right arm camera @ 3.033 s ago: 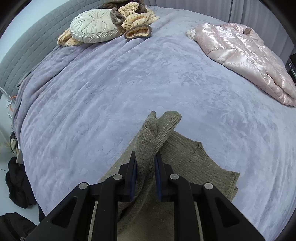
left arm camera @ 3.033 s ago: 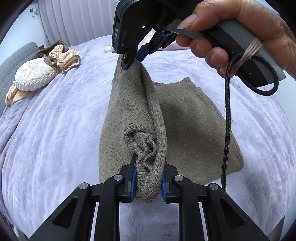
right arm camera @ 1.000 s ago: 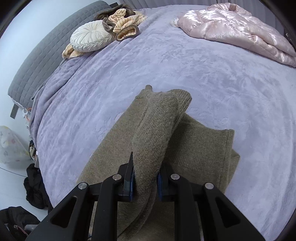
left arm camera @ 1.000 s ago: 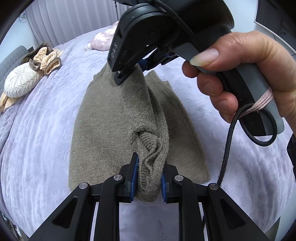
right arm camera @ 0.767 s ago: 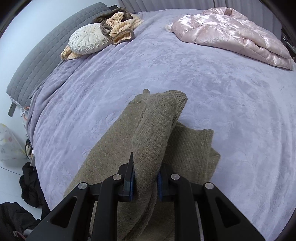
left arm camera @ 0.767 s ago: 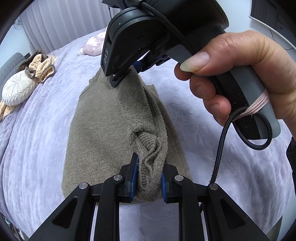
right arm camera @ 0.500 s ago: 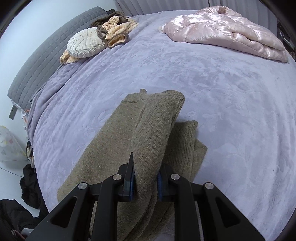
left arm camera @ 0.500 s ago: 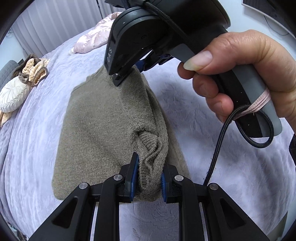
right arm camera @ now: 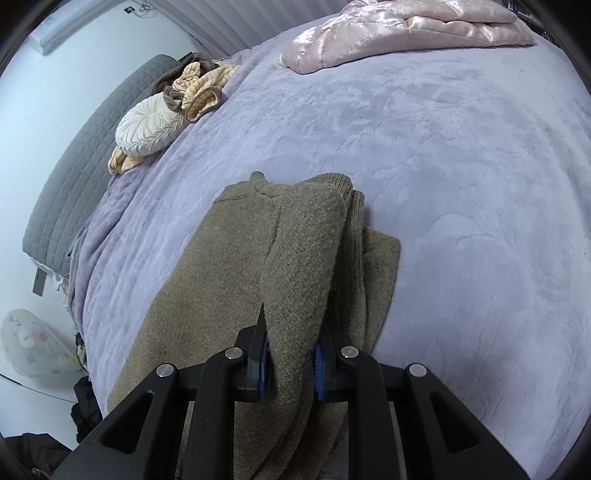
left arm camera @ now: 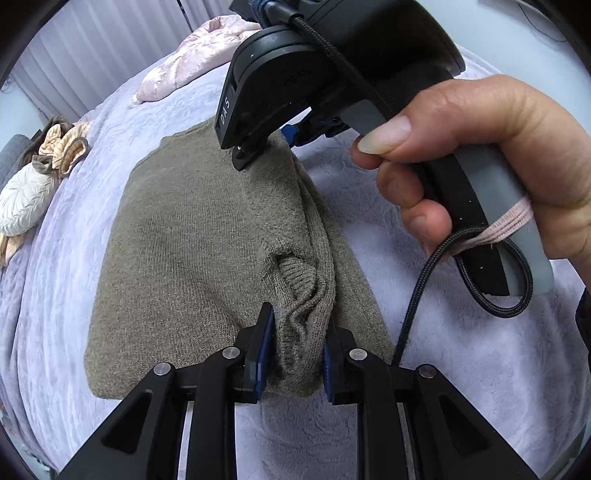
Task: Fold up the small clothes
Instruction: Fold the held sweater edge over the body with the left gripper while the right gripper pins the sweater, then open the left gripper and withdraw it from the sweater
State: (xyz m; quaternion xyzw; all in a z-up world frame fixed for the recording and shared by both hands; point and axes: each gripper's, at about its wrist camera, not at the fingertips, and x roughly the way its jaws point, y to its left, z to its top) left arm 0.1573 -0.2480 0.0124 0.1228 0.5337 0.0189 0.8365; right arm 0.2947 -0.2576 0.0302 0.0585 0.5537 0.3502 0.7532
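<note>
So, sweater (left arm camera: 192,251) folded over on the bed (right arm camera: 461,155).
Left gripper (left arm camera: 295,354) jaws are opening around its bunched edge; right gripper (right arm camera: 290,365) is clamped on a fold.

White letters reading "DAS" run sideways along the black front housing of the right claw (left arm camera: 275,146), seen from the left wrist view. No other text is legible.

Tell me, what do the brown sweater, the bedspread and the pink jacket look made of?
Sweater: knitted yarn, probably wool or acrylic; fuzzy matte surface, ribbed cuff.
Bedspread: plush lilac fleece or velvet, likely synthetic; soft nap with embossed swirls.
Jacket: glossy satin-like shell, probably polyester; it shines and looks puffy, quilted.
</note>
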